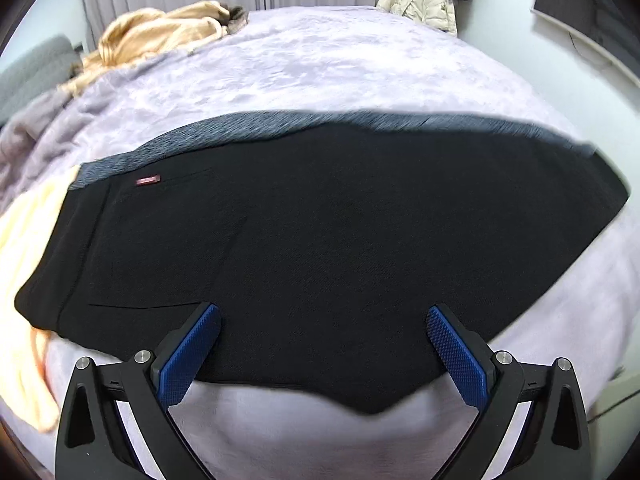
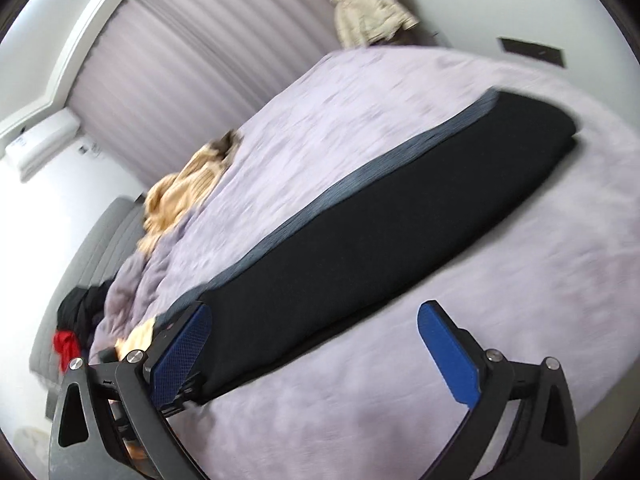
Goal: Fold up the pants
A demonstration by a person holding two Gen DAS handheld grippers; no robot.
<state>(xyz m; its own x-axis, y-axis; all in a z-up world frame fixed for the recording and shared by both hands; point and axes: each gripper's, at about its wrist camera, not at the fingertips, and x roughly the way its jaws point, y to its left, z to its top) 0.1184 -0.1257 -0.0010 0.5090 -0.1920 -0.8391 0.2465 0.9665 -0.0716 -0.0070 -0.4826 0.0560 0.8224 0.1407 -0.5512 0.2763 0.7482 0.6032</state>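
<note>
Black pants with a grey-blue waistband and a small red tag lie folded flat on the lilac bedspread. My left gripper is open, its blue pads spread over the near edge of the pants. In the right wrist view the same pants run diagonally. My right gripper is open, just above the pants' near end, with its left pad over the fabric and its right pad over the bedspread. Neither holds anything.
A tan garment is crumpled at the bed's far left. A pale yellow cloth lies left of the pants. A cream jacket hangs at the back. Red and black clothes pile by the grey headboard. Curtains stand behind.
</note>
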